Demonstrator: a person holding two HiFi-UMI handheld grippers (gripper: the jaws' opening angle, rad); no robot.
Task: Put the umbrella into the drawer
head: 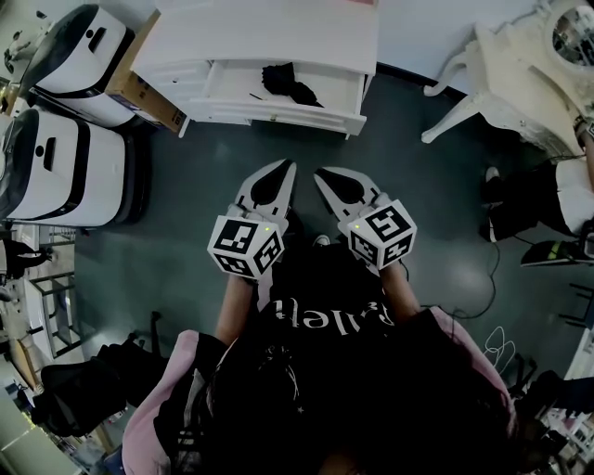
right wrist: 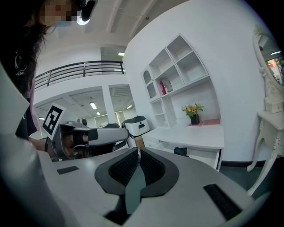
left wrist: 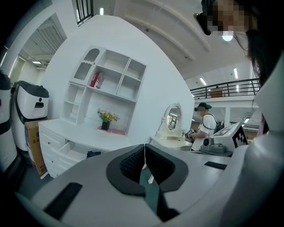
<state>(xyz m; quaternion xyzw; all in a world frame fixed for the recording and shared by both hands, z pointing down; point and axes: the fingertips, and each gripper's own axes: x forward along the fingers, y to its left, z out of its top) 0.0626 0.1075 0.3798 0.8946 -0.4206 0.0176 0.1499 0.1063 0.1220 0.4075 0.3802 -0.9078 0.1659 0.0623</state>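
Observation:
The folded black umbrella (head: 288, 83) lies inside the open white drawer (head: 278, 117) of the desk at the top of the head view. It shows as a small dark lump in the left gripper view (left wrist: 93, 154) and as the same umbrella in the right gripper view (right wrist: 181, 151). Both grippers hang side by side over the dark floor, well short of the drawer and pointing toward it. My left gripper (head: 286, 165) (left wrist: 144, 145) is shut with nothing in it. My right gripper (head: 320, 173) (right wrist: 139, 150) is shut and empty too.
The white desk (head: 278, 28) carries a shelf unit and a flower pot (left wrist: 106, 119). Two white-and-black machines (head: 65, 167) and a cardboard box (head: 139, 88) stand to its left. An ornate white dressing table (head: 520, 74) and a seated person (head: 548, 199) are at right.

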